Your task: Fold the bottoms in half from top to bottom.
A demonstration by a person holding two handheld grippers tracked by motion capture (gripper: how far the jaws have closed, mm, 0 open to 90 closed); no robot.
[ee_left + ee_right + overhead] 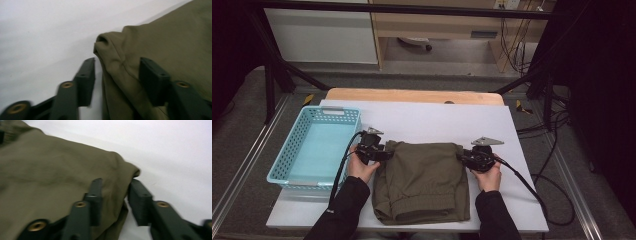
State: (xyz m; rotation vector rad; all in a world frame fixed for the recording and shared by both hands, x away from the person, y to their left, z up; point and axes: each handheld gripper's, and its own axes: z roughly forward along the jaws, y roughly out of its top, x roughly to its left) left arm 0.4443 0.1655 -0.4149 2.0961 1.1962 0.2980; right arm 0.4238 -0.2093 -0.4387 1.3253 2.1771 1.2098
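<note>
A folded olive-green garment lies on the white table top, near the front edge. My left gripper is at its far left corner. In the left gripper view that bunched corner sits between the jaws, which stand well apart, so the left gripper is open. My right gripper is at the garment's far right corner. In the right gripper view the right gripper has a narrower gap, with the garment's edge between the jaws and a sliver of table beside one jaw.
A light blue perforated basket stands on the table's left side, just left of my left hand. Black cables trail from both grippers off the table. Bare white table lies beyond the garment and to its right.
</note>
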